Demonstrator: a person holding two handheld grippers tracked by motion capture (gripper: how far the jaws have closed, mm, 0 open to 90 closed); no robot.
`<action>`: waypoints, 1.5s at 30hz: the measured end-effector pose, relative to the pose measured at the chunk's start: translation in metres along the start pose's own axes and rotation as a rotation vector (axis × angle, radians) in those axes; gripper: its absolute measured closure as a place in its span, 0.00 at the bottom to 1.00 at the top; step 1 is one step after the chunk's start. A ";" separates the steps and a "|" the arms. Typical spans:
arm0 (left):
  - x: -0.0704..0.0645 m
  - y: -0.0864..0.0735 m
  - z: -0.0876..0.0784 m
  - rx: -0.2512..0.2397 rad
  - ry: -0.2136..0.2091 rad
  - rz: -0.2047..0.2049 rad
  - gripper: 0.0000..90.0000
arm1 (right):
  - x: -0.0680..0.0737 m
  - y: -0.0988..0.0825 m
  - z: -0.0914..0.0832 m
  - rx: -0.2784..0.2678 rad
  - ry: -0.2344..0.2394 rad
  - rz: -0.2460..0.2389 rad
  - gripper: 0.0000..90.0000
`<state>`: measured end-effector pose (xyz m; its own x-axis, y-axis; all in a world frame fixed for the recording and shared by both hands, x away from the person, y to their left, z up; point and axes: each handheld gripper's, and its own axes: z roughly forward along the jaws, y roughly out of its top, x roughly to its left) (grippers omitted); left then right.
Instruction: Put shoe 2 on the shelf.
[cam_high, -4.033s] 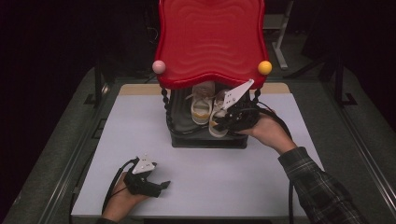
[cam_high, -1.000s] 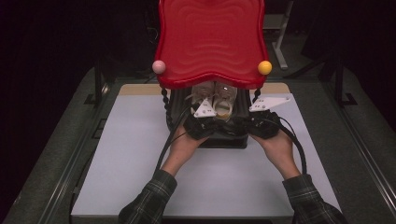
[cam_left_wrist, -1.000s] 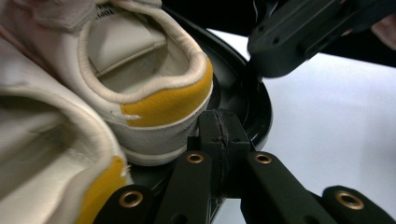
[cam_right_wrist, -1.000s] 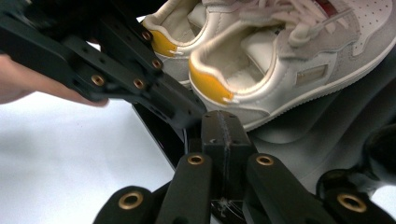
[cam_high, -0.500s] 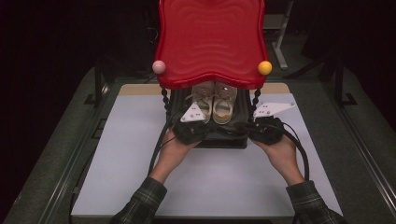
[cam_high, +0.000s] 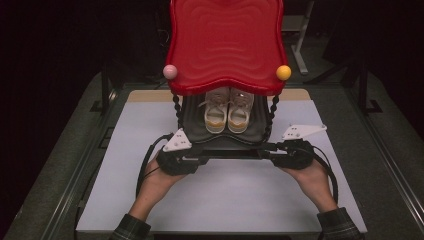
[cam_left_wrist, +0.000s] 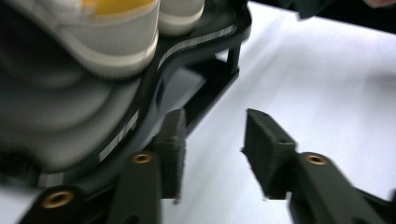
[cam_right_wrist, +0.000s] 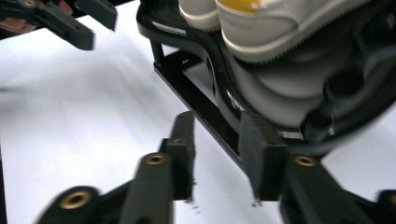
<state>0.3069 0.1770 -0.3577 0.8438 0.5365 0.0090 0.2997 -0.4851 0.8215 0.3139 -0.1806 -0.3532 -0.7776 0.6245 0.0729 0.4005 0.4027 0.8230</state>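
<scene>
While viewed from above: a two-tier rack (cam_high: 225, 145) is seen on the counter (cam_high: 225, 200)
Shoes (cam_high: 227, 112): set on black lower shelf
Left gripper (cam_high: 197, 157): jaws just parted, nothing clamped
Right gripper (cam_high: 267, 152): jaws just parted, shelf edge between, released

In the high view, the red top shelf (cam_high: 226, 45) hides the rear of the pair of sneakers (cam_high: 227, 111) at twelve o'clock, leaving just their toes to see. The black lower shelf (cam_high: 192, 115) hides the fingertips of both hand-held grippers at its front corners. In the left gripper view, motion blur smears the sneakers (cam_left_wrist: 116, 32), which the top edge cuts off. In the right gripper view, the sneakers (cam_right_wrist: 261, 28) are likewise cropped at twelve o'clock, and the shelf (cam_right_wrist: 327, 98) at three o'clock is blurred.
</scene>
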 end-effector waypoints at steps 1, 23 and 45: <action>0.001 -0.005 -0.003 0.002 0.007 -0.010 0.57 | 0.000 -0.003 -0.002 -0.001 -0.003 0.006 0.64; 0.005 -0.102 -0.050 0.155 0.134 -0.084 0.17 | -0.010 -0.085 -0.033 0.073 -0.156 0.115 0.19; 0.012 -0.149 -0.050 0.170 0.133 -0.111 0.14 | -0.025 -0.148 -0.034 0.197 -0.272 0.163 0.02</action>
<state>0.2499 0.2900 -0.4517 0.7387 0.6740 0.0081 0.4676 -0.5211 0.7140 0.2575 -0.2783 -0.4580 -0.5493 0.8354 0.0202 0.6146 0.3875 0.6871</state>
